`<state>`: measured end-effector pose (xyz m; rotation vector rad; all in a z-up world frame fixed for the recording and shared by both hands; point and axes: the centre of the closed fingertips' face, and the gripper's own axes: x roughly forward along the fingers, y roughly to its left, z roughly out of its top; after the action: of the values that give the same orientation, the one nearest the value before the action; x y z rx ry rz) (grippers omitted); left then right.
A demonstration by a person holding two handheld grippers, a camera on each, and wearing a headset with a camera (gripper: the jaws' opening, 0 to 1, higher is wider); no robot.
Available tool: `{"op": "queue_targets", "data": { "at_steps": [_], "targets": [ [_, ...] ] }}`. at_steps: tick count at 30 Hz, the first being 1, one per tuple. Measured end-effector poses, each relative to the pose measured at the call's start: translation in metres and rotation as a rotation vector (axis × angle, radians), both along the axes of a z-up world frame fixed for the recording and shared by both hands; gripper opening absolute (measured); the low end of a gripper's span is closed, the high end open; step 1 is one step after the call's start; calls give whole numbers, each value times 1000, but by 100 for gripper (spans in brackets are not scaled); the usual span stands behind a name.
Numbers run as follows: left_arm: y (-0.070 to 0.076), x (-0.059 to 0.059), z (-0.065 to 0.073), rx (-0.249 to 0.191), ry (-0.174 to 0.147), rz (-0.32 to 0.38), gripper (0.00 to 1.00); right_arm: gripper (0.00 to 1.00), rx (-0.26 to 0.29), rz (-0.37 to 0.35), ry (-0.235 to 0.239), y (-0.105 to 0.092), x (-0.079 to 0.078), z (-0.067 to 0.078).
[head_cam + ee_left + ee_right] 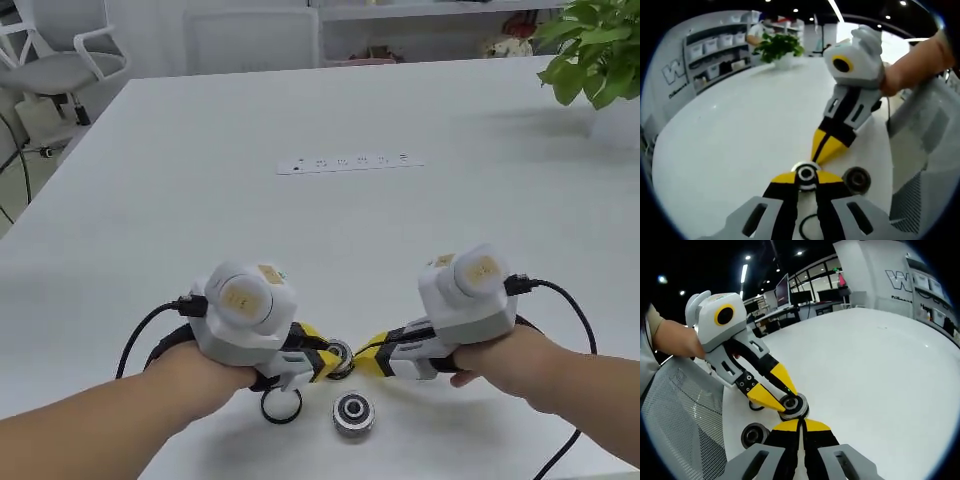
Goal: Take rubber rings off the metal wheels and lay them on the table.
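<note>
A small metal wheel [340,356] hangs just above the table between both grippers. My left gripper [333,362] is shut on this wheel [806,173], its yellow tips at either side of it. My right gripper [363,362] faces it with jaws together, tips touching the wheel's rim [795,406]; I cannot tell whether they pinch its rubber ring. A second wheel [353,412] lies on the table in front of them. One loose black rubber ring [281,405] lies flat under the left gripper.
A white power strip [350,162] lies mid-table. At the far right corner stands a potted plant [592,50]. An office chair [65,60] sits beyond the left edge. Black cables [140,335] trail from both grippers.
</note>
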<state>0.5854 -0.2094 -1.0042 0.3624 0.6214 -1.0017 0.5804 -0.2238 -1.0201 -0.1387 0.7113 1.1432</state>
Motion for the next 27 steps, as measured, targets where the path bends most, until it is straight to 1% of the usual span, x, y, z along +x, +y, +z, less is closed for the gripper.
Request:
{"op": "queue_targets", "data": {
  "at_steps": [2,10,12,14,15,17,20,23,27],
  "targets": [
    [0,0,0,2,-1,-1,13,0,4,-6,7,-1,0,0],
    [-1,0,0,4,-1,2,12,0,0,-14,7,-1,0,2],
    [-1,0,0,6,-2,2,12,0,-17,-6,-12,-1,-1,2],
    [-1,0,0,5,-2,3,12,0,-54,18,-56,-1,-1,2],
    [-1,0,0,5,-1,4,12,0,-78,37,-90,-1,0,2],
    [-1,0,0,3,-1,8,12,0,-116,65,-139,-1,0,0],
    [-2,0,0,5,1,13,12,0,-148,103,-190,1,-2,-3],
    [-2,0,0,5,2,14,12,0,-144,98,-188,1,-1,-3],
    [-2,0,0,4,3,16,12,0,-124,85,-173,0,1,-3]
  ]
}}
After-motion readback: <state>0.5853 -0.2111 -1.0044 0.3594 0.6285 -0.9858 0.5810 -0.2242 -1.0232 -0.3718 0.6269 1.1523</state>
